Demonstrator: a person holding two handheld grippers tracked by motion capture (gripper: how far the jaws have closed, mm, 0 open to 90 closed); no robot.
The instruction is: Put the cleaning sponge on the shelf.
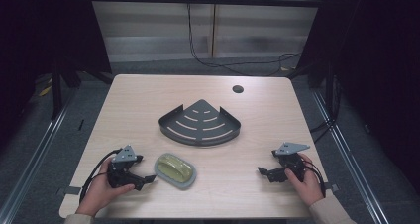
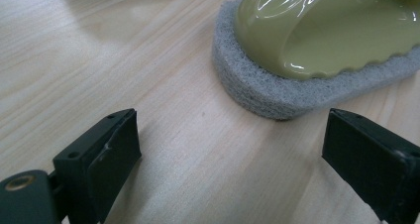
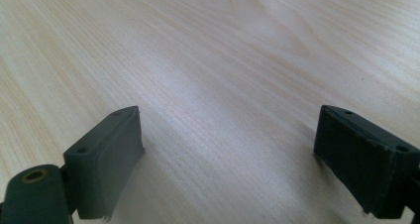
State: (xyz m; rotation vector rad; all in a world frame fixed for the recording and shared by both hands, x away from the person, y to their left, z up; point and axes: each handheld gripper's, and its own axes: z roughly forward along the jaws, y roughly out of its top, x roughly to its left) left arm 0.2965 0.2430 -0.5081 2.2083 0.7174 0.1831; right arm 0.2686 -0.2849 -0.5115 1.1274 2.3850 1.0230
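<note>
— Since the scrubbing sponge (image 1: 175,170) lies untouched on the table (image 1: 148,100), near the front edge and left of centre, would you say anything's done yet?

— Nothing, I'd judge. The left gripper (image 2: 230,149) sits just beside it, jaws spread wide with bare wood between them; grasping and moving are both left.

— Which way does it run?

— In the high view, its long axis slants from upper left to lower right, grey pad down, green handle up.

— And beyond it?

— The corner shelf caddy (image 1: 200,122) stands behind it, apart. The right gripper (image 1: 263,172) rests well off, jaws open too, holding nothing.
</note>
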